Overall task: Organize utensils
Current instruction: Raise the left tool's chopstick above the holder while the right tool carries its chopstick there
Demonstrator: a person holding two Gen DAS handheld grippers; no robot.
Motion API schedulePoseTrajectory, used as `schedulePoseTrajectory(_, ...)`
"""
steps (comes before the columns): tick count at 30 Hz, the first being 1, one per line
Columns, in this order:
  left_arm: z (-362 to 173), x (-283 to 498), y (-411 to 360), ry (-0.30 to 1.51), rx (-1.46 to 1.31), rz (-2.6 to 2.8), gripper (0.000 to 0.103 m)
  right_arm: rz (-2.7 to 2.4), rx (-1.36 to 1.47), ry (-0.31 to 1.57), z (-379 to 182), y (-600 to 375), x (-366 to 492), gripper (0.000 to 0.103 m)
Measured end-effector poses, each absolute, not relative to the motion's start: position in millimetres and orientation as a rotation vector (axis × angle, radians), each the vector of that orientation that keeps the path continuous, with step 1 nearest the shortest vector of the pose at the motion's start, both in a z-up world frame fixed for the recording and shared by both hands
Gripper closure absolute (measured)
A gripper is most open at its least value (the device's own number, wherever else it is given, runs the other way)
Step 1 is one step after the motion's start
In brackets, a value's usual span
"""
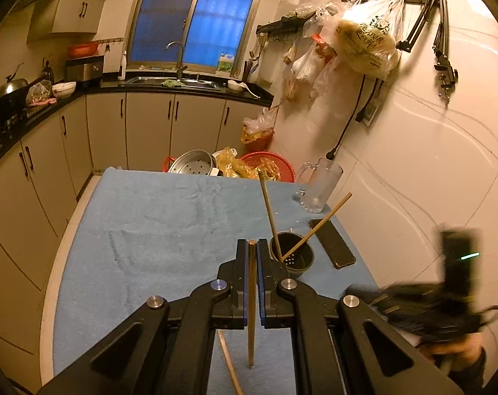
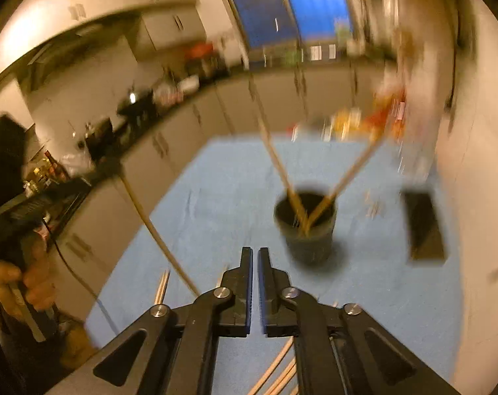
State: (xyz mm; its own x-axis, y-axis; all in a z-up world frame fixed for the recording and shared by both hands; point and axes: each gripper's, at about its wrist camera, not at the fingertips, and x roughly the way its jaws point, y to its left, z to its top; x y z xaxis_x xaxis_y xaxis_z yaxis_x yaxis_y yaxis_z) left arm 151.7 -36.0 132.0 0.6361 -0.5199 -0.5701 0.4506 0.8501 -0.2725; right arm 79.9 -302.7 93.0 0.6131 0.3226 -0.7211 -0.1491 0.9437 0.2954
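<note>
Beside the cup, a chopstick is clamped upright between the left gripper's fingers. Two chopsticks already lean in the cup; others lie loose on the table. A tilted approach could knock the cup over. Pitched downward toward the cup, the right gripper is seen closed on nothing.

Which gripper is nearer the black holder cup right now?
Left. The left gripper, shut on a chopstick, sits right beside the black holder cup. The right gripper is short of it, empty.
</note>
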Motion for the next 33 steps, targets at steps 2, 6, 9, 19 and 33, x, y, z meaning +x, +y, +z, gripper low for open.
schedulePoseTrajectory(2, 131, 151, -35, 0.688, -0.115, -0.563, 0.098, 0.243, 0.255, 1.035, 48, -309, 101, 0.089)
schedulePoseTrajectory(6, 129, 151, -37, 0.697, -0.114, -0.567, 0.098, 0.168, 0.285, 1.185, -13, -317, 123, 0.089)
schedulePoseTrajectory(9, 128, 151, -36, 0.702, -0.119, -0.568, 0.098, 0.127, 0.31, 1.231, -38, -322, 133, 0.089)
schedulePoseTrajectory(19, 121, 156, -40, 0.728, -0.127, -0.575, 0.098, 0.031, 0.272, 1.26, -53, -327, 150, 0.089)
schedulePoseTrajectory(33, 127, 158, -45, 0.725, -0.127, -0.583, 0.098, 0.108, 0.161, 1.082, -10, -296, 119, 0.094)
